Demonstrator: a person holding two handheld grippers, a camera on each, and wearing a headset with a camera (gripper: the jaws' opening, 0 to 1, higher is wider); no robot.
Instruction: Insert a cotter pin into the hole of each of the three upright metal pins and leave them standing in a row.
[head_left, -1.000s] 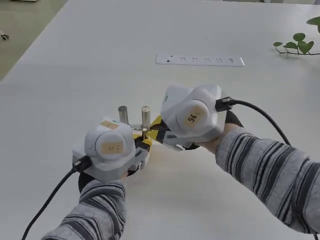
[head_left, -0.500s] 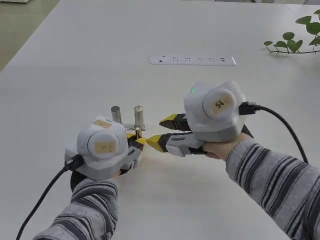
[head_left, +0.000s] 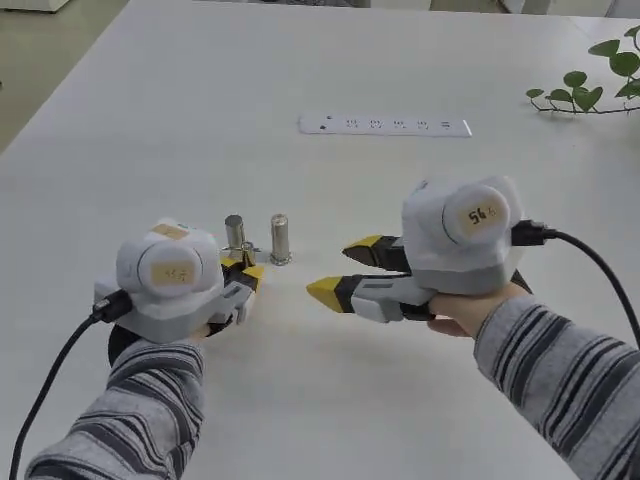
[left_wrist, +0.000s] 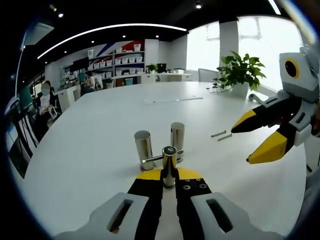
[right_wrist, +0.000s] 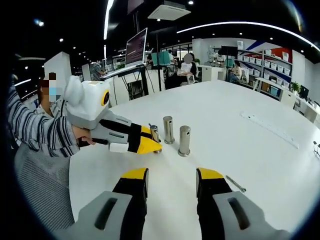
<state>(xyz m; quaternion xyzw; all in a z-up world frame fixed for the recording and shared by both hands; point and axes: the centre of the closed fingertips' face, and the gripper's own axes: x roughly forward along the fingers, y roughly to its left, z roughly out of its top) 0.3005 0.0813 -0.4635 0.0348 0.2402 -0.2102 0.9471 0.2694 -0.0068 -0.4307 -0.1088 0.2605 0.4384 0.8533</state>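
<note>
Left gripper (left_wrist: 169, 178): jaws closed tight on the near metal pin (left_wrist: 169, 159), holding it upright on the table (head_left: 420, 400). A cotter pin (left_wrist: 151, 160) sat crosswise at its head, apparently through the hole; couldn't confirm it was fully seated. The rear-left pin (left_wrist: 144, 146) and rear-right pin (left_wrist: 177, 139) stood upright just behind, at 11 and 12 o'clock from those jaws, apart from each other.

Loose cotter pins (left_wrist: 218, 133) lay flat on the table at 2 o'clock from the held pin, between the pins and the right gripper (right_wrist: 172, 182). That one's jaws were wide open and empty.

In the right gripper view a loose cotter pin (right_wrist: 234, 183) lay at 3 o'clock, just beside the right jaw, with its long axis running 10 to 4. Right gripper judged the nearer. It would likely need to swing right and close across the shaft.
</note>
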